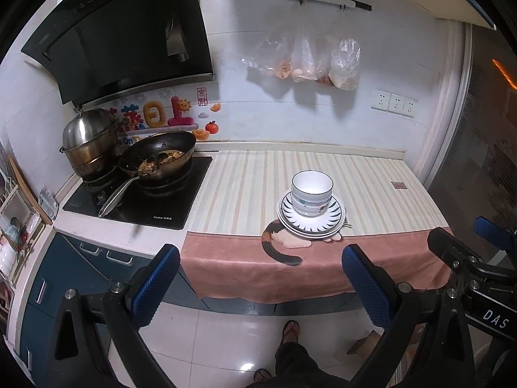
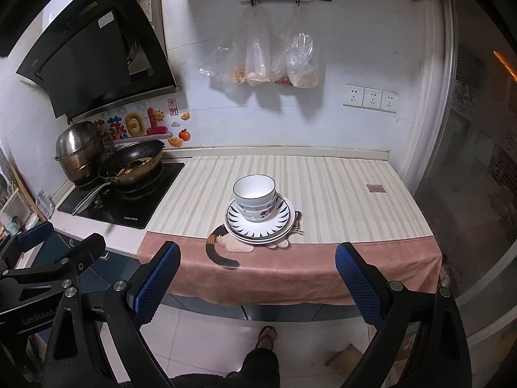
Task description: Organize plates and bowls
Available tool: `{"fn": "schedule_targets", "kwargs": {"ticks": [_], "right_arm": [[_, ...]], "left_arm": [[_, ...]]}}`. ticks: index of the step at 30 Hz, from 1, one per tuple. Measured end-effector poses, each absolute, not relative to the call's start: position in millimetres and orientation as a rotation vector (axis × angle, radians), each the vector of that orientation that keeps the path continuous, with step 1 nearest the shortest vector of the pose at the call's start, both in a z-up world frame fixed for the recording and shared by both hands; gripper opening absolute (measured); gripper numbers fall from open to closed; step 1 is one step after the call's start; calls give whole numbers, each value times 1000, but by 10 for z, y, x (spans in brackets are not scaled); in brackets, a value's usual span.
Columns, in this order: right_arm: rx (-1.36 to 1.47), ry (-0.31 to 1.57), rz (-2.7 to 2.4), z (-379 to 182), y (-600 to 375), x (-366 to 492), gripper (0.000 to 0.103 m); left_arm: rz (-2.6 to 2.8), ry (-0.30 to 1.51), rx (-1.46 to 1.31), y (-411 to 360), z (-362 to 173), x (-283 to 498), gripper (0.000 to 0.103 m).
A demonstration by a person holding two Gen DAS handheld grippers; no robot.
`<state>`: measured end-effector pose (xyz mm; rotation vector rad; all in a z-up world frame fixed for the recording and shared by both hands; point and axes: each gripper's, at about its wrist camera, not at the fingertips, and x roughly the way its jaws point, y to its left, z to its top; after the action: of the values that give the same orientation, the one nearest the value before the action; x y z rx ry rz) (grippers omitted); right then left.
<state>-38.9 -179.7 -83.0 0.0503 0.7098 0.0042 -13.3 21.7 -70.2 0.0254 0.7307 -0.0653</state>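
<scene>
1. Your left gripper [image 1: 260, 278] and right gripper [image 2: 257, 273] both hang spread wide and empty, well short of the stacked bowls [image 1: 311, 192] nested on the plates [image 1: 310, 223].
2. The stack sits on a striped mat [image 1: 245, 190] near the counter's front edge; a wok [image 1: 158, 156] stands on the stove at the left.
3. Something thin behind the plates is mostly hidden.

Both views are evenly but dimly lit from overhead, with a cool cast. The plastic bags [image 1: 307, 61] throw soft shadows on the wall toward five o'clock. Glare spots the floor tiles [image 1: 245, 367] at six o'clock. Fisheye bending and black vignetting crowd every edge.
</scene>
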Motion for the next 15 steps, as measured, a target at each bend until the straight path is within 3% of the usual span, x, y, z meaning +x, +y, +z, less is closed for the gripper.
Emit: {"fn": "schedule_targets", "kwargs": {"ticks": [15], "right_arm": [[43, 692, -12, -788, -1817, -361, 99]], "left_arm": [[-68, 718, 23, 306, -663, -65, 103]]}}
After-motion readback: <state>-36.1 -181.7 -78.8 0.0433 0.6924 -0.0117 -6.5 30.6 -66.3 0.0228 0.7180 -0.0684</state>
